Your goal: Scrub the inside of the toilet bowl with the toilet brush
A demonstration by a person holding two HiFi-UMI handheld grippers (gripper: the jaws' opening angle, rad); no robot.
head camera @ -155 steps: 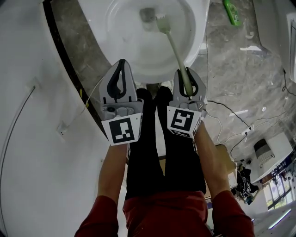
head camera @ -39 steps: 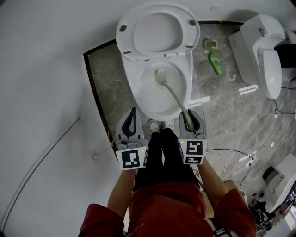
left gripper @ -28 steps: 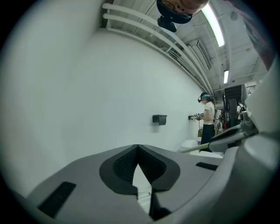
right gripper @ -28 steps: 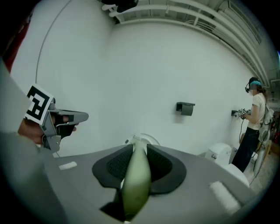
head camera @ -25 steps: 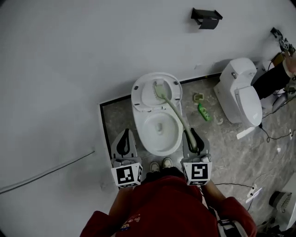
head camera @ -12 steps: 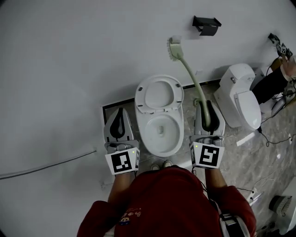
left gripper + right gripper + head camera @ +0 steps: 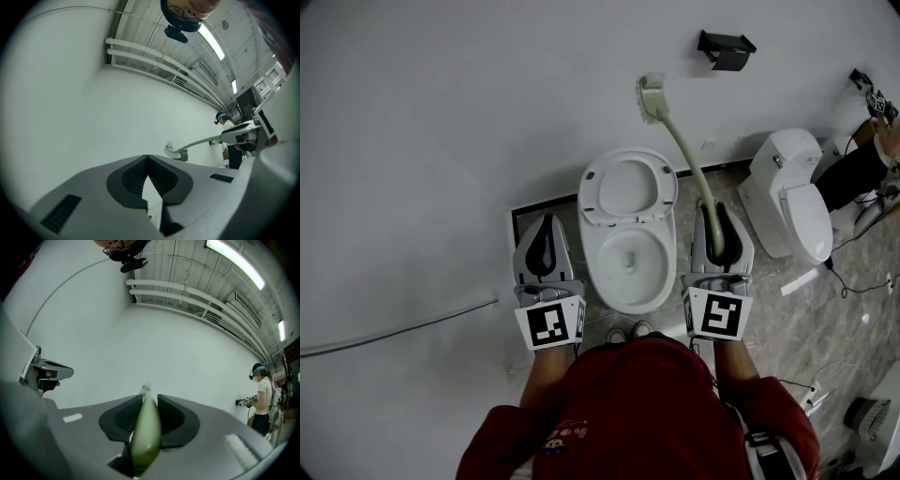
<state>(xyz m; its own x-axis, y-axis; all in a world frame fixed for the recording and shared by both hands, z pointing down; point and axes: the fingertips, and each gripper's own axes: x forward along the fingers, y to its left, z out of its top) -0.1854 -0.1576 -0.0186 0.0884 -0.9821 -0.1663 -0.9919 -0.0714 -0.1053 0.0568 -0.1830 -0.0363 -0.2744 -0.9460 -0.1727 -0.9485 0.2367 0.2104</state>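
The white toilet stands below me with its lid up and the bowl bare. My right gripper is shut on the pale green handle of the toilet brush, which is raised out of the bowl; its head shows against the white wall. In the right gripper view the green handle sits clamped between the jaws. My left gripper hangs left of the bowl, jaws together and holding nothing; its own view faces the wall, with the brush at right.
A second toilet stands to the right. A dark wall holder is mounted high on the wall. A cable runs along the left wall. Another person stands at the far right. My feet are in front of the bowl.
Over the earlier frames the brush came up out of the bowl and past the lid to wall height as I drew back. In the last half second things barely shifted.
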